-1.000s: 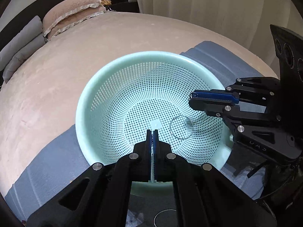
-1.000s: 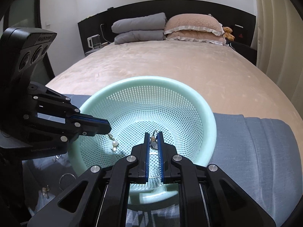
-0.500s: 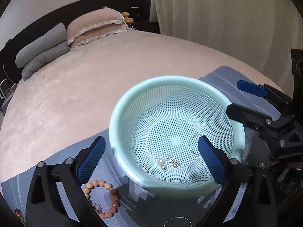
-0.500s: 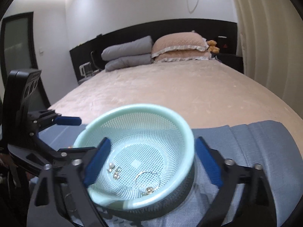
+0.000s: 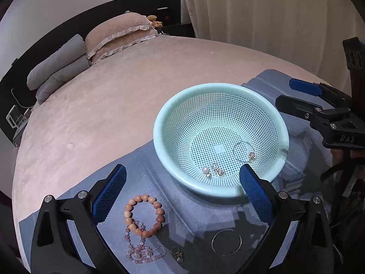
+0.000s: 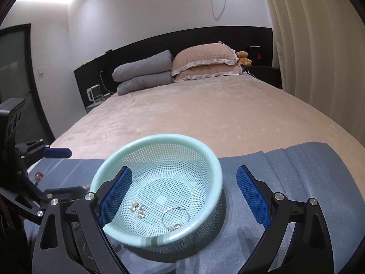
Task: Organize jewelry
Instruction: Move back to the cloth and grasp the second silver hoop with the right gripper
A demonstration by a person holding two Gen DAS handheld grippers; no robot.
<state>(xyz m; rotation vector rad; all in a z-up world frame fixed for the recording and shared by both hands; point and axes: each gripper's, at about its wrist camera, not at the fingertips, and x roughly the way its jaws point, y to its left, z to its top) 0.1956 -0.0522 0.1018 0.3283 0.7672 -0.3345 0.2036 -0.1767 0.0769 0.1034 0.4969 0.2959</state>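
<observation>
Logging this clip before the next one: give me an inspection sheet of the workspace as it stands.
Surface: blue cloth spread over a beige bed.
Job's things: mint basket holds a pearl earring, small silver pieces and a hoop; bead bracelet, pink bead strand and wire hoop lie on the cloth.
Clutter: nothing seen.
Grippers: left gripper and right gripper both open, empty.
Cables: white cord on the wall.
Surroundings: pillows, teddy bear, curtain.
</observation>
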